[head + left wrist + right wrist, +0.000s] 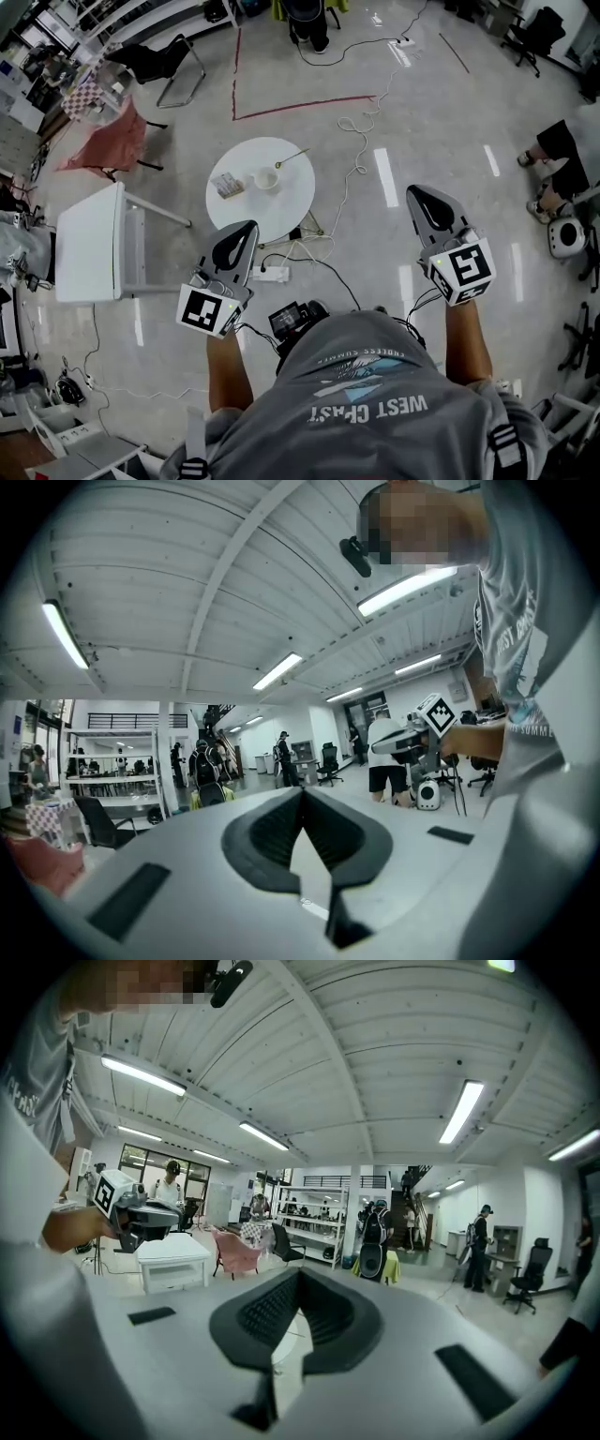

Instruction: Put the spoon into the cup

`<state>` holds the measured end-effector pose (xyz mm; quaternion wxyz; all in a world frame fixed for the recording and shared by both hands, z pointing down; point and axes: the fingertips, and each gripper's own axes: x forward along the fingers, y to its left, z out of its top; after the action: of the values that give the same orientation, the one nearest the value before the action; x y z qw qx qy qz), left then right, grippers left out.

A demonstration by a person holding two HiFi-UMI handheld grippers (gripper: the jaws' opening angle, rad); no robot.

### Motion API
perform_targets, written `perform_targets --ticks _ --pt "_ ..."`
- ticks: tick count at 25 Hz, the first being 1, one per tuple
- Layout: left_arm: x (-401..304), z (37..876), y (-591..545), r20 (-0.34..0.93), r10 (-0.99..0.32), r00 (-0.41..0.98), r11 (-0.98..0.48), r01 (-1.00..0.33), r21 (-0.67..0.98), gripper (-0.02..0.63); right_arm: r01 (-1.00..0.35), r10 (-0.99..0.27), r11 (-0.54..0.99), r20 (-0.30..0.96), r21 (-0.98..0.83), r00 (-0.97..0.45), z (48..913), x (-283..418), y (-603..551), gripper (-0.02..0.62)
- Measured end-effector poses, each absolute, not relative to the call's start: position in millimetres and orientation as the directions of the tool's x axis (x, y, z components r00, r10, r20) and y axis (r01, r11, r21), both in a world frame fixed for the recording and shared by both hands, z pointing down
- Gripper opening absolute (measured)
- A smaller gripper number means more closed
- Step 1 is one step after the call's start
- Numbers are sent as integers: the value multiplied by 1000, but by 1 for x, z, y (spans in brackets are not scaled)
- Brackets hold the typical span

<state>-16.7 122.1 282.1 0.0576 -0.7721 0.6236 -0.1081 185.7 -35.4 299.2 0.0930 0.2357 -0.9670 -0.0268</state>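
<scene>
Spoon (291, 157) near cup (266, 178) on round table (281, 204) — both in head view only.

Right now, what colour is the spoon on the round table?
Gold-coloured spoon; the head view shows it best.

Large open lab or workshop hall — not a home. Polished grey concrete floor (441, 122) marked off with red tape lines (300, 107). Loose white cables (350, 125) trail across it, and a white power strip (267, 274) lies among them. High white ribbed ceiling (375, 1044) with long fluorescent strip lights (464, 1110). White metal shelving racks (314, 1218) at the far side. Black swivel office chairs (530, 1274), a white rectangular desk (89, 244), a small round white surface (292, 202). Several people standing about (202, 761) — some wearing backpacks.
</scene>
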Motion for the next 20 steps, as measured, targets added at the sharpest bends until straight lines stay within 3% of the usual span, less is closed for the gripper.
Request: perform_targets --ticks 10,20 --pt "-50 291 127 76 -966 249 -259 -944 -203 3 -476 -493 870 191 133 -849 295 156 -26 2" --pt "-55 298 107 121 -976 180 -200 -965 -172 4 -385 -400 917 218 107 -890 298 124 -63 2"
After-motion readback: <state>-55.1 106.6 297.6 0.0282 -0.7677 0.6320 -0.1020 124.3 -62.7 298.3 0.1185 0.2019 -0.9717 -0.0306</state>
